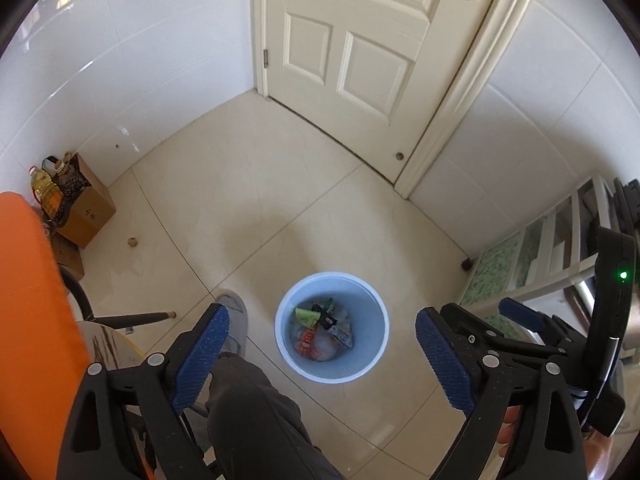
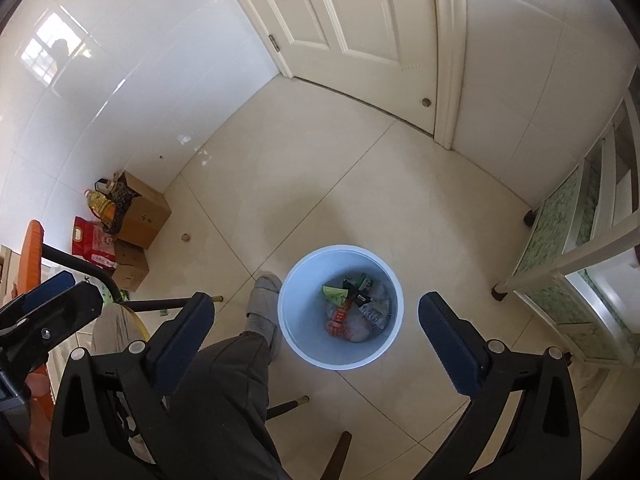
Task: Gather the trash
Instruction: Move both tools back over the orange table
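The left gripper (image 1: 322,354) and the right gripper (image 2: 316,344) both stand spread wide with nothing between their blue pads (image 1: 200,354), each hanging above the pale blue waste bin (image 1: 378,330) on the tiled floor (image 1: 248,184). The trash already lies inside the bin: a green wrapper (image 2: 335,295), a red packet (image 2: 338,322), white crumpled pieces and a printed pouch. A small brown scrap (image 1: 133,242) sits loose on the floor near the cardboard box (image 1: 90,210), well apart from the bin. Judged from this, the drop looks finished; a good next pass would keep the jaws wide, clear the person's leg (image 2: 228,384), and come down squarely over the scrap.
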